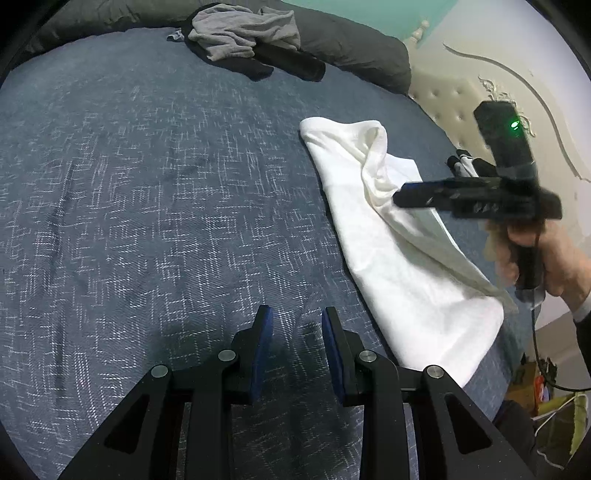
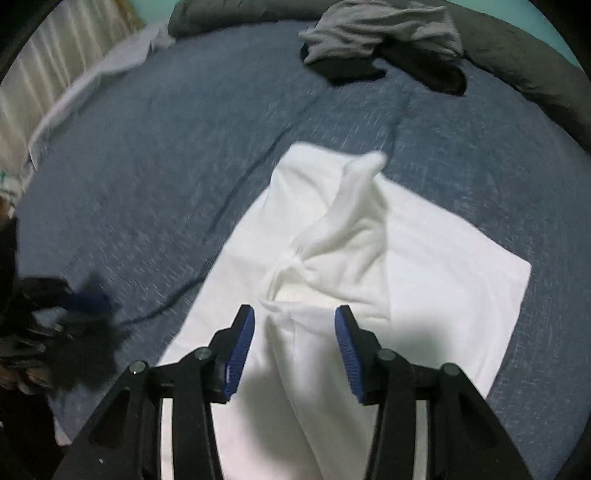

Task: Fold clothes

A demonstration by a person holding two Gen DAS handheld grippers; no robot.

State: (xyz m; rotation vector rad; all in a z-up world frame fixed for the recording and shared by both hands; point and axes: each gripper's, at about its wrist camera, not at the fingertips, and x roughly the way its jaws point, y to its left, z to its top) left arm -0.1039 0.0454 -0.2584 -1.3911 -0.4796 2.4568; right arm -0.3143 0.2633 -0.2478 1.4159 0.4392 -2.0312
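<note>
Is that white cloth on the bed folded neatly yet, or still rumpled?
Partly folded, still rumpled: the white cloth lies in a long shape with straight edges, but a bunched ridge stands up along its middle.

a white garment lies partly folded on the blue bedspread, a ridge bunched mid-cloth.

A: Item one, blurred: right gripper in the left wrist view, smeared at the right of the frame; the hand under it is soft too, its sleeve cut by the right edge.

B: Noted. Item two: left gripper in the right wrist view, a dark smear at the left edge; jaw state unreadable there.

A: Item three: white garment, near end hidden under the finger mounts at bottom centre.

B: Item four: black clothing, upper centre, partly buried under the grey garment; kind unclear.
</note>
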